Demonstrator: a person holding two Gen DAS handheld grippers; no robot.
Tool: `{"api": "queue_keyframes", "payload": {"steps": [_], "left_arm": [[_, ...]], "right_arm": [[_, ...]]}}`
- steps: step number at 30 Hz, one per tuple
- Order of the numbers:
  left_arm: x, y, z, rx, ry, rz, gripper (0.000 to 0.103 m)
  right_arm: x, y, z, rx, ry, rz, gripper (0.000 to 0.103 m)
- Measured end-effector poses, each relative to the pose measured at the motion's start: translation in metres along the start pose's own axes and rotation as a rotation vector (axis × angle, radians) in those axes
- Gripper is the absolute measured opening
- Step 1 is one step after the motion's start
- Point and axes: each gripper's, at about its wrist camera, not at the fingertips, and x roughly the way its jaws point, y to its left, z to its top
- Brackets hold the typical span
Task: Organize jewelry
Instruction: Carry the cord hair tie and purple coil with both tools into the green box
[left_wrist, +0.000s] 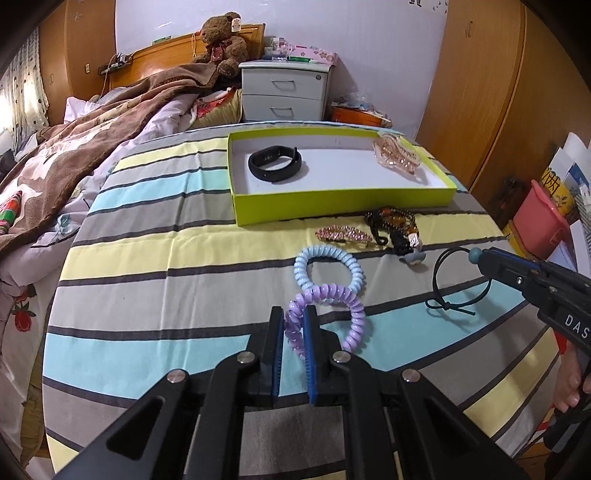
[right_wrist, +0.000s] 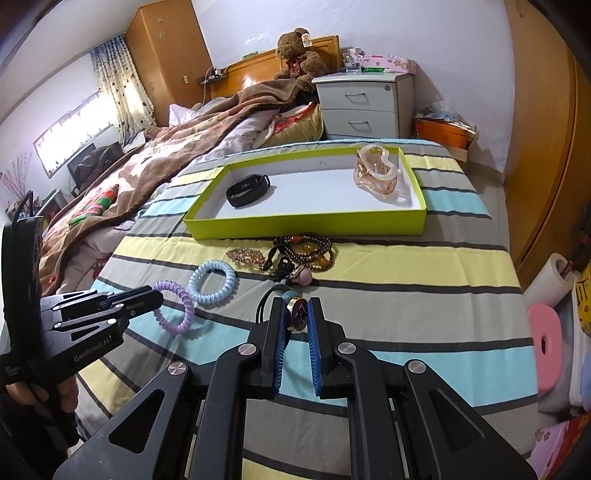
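On the striped bed (left_wrist: 155, 236), before the green box (left_wrist: 332, 206), the left hand-held gripper (left_wrist: 294, 325) pinches the purple coil tie (left_wrist: 352, 317); the right hand-held gripper (right_wrist: 295, 317) clamps a black corded charm (right_wrist: 298, 315), both seemingly box-bound.

Teddy bear (left_wrist: 221, 40) on headboard, white nightstand (left_wrist: 284, 92) w/ 2 drawers – brown blanket (left_wrist: 92, 136), pink stool (right_wrist: 546, 350)

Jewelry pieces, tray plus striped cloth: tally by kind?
Spiral coil hair ties: 2, purple, pale blue
Black cord hair tie with round charm: 1
Hair clips: 2, translucent claw, pink rhinestone barrette
Black wristband: 1
Brown bead strand: 1
Total: 7
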Motion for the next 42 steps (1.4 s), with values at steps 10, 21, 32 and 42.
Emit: {"api": "queue_keyframes", "payload": {"steps": [10,21,32,42], "left_arm": [[-0.015,0.004,0.017,-0.011,-0.044,-0.02,0.011],[-0.012,0.007,0.051,-0.016,-0.079,-0.036,0.011],[0.011,0.01,0.089,-0.035,-0.087,-0.053,0.011],[0.046,0.017,0.106,-0.06,-0.045,-0.045,0.011]], "right_arm": [[-0.013,0.004,0.019,-0.016,-0.047,-0.002,0.012],[-0.005,-0.002,0.059,-0.028,-0.081,-0.024,0.012],[0.029,-0.01,0.111,-0.042,-0.074,-0.04,0.012],[0.082,-0.017,0.14,-0.037,-0.014,-0.049,0.012]]}}
